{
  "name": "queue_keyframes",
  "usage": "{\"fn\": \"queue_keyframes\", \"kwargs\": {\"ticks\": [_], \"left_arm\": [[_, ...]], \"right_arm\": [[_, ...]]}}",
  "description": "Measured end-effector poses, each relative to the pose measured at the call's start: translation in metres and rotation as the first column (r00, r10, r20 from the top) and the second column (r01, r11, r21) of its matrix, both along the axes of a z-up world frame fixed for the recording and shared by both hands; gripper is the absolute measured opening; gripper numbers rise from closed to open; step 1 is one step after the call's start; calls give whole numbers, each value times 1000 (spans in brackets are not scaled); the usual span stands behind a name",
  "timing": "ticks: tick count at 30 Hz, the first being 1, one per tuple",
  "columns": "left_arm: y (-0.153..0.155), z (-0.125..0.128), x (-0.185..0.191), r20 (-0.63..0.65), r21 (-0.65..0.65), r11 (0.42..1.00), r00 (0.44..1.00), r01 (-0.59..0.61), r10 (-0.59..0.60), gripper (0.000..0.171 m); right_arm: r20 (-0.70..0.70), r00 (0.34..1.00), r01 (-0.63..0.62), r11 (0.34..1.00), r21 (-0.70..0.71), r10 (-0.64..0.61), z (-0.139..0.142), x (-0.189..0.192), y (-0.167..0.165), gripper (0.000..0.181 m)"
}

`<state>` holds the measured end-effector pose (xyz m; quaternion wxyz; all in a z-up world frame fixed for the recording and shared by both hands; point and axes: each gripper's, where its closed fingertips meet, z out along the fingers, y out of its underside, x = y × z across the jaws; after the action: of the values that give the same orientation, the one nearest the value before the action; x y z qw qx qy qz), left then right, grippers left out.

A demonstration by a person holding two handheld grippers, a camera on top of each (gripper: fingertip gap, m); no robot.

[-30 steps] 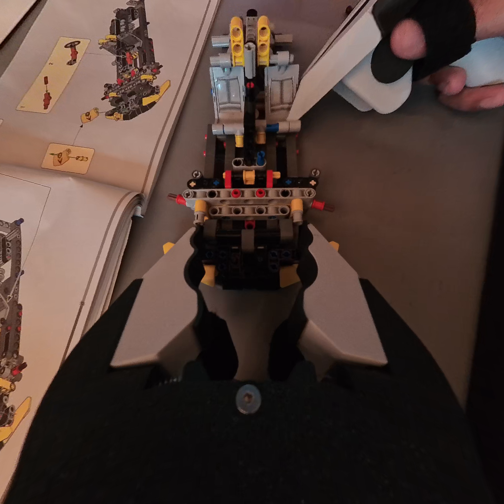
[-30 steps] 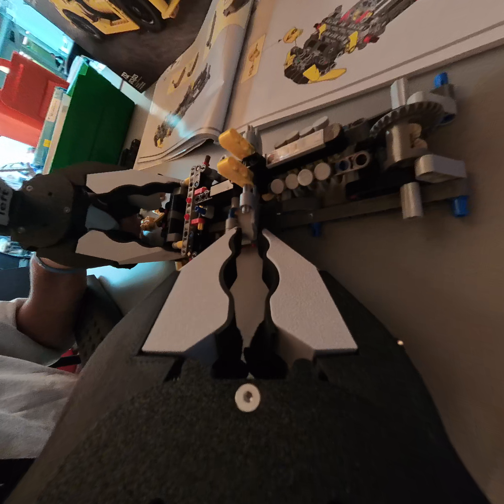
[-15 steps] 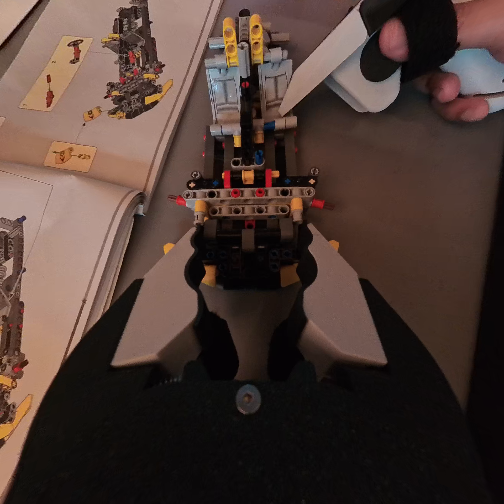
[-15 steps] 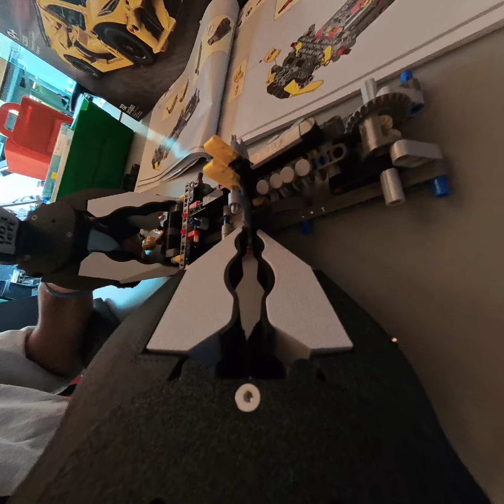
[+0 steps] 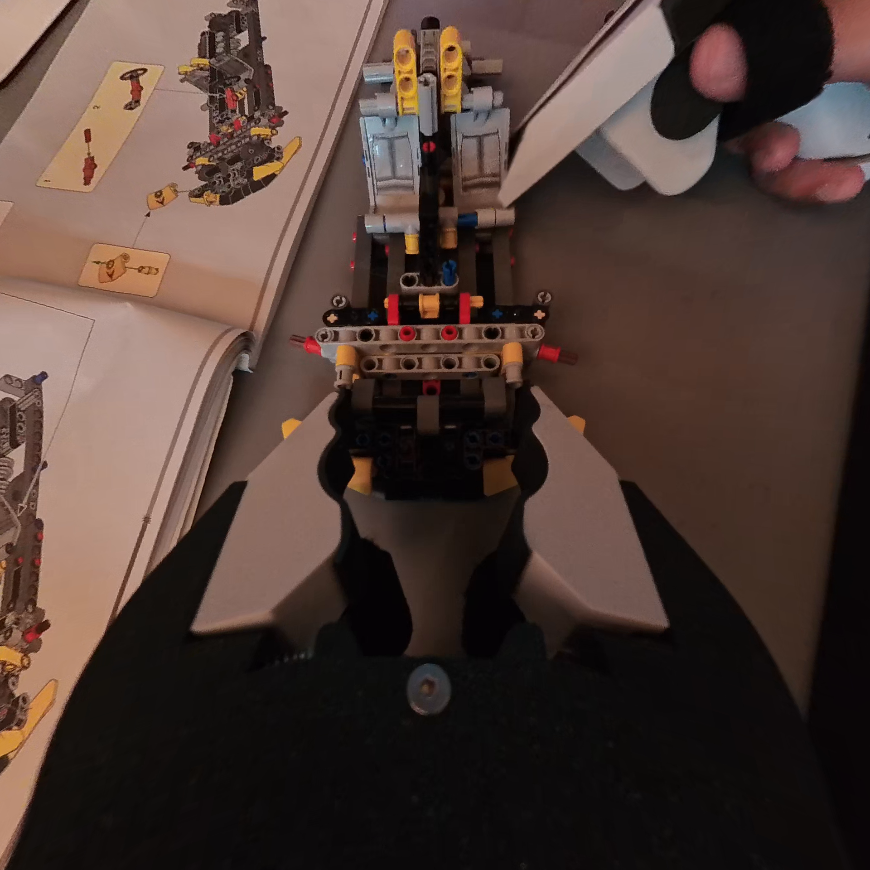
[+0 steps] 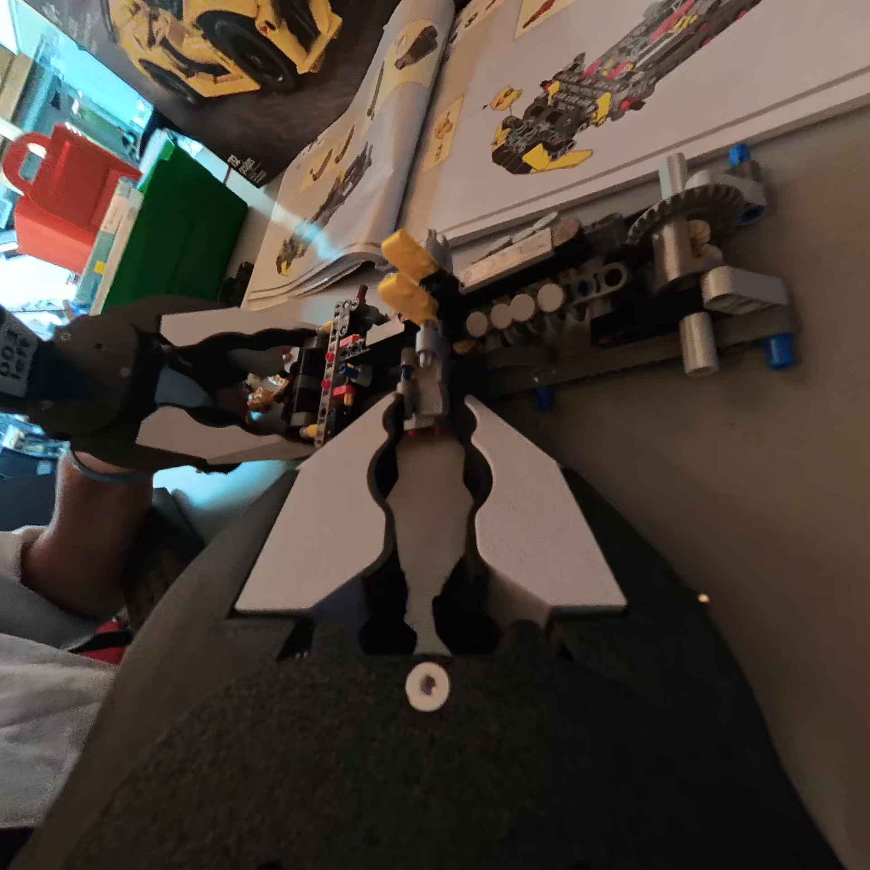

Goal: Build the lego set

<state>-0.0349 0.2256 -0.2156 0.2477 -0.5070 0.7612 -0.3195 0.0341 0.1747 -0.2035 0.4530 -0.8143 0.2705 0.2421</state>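
Observation:
The Lego chassis, black and grey with yellow and red pins, lies lengthwise on the grey table. My left gripper is shut on its near black end, one finger on each side. Two grey seats and yellow beams stand at the far end. My right gripper is open, its tips on either side of the right grey seat, which sits with a gap between them. In the left wrist view its white finger touches that seat from the right. The left gripper also shows in the right wrist view.
An open instruction booklet lies left of the chassis; it also shows in the right wrist view. Behind it are the set's box with a yellow car, a green box and a red container. A large grey gear sits on the chassis's far end. One gripper's finger ends stand about 9 cm off the other's.
My right gripper's fingers have opened from nearly shut and moved in around the grey seat. The left gripper and chassis have stayed put.

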Motion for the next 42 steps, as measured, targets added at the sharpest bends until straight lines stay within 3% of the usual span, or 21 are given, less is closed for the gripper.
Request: {"fn": "queue_keyframes", "kwargs": {"ticks": [3,6,10,14,20,42], "left_arm": [[0,0,0,-1,-1,1000,1000,1,-1,65],[0,0,0,0,0,1000,1000,1,-1,65],[0,0,0,0,1,1000,1000,1,-1,65],[0,0,0,0,2,1000,1000,2,-2,65],[0,0,0,1,3,1000,1000,4,-4,65],[-1,0,0,1,4,1000,1000,6,-6,65]], "right_arm": [[102,994,-29,997,-74,36,-6,6,-13,34],[216,969,-115,992,-53,123,5,2,-21,39],[468,846,-251,965,-72,255,23,-13,-15,44],[621,750,-174,974,-146,227,19,-18,4,33],[661,727,-95,981,-169,185,11,-9,15,28],[688,693,-95,974,-207,213,3,-9,21,19]]}}
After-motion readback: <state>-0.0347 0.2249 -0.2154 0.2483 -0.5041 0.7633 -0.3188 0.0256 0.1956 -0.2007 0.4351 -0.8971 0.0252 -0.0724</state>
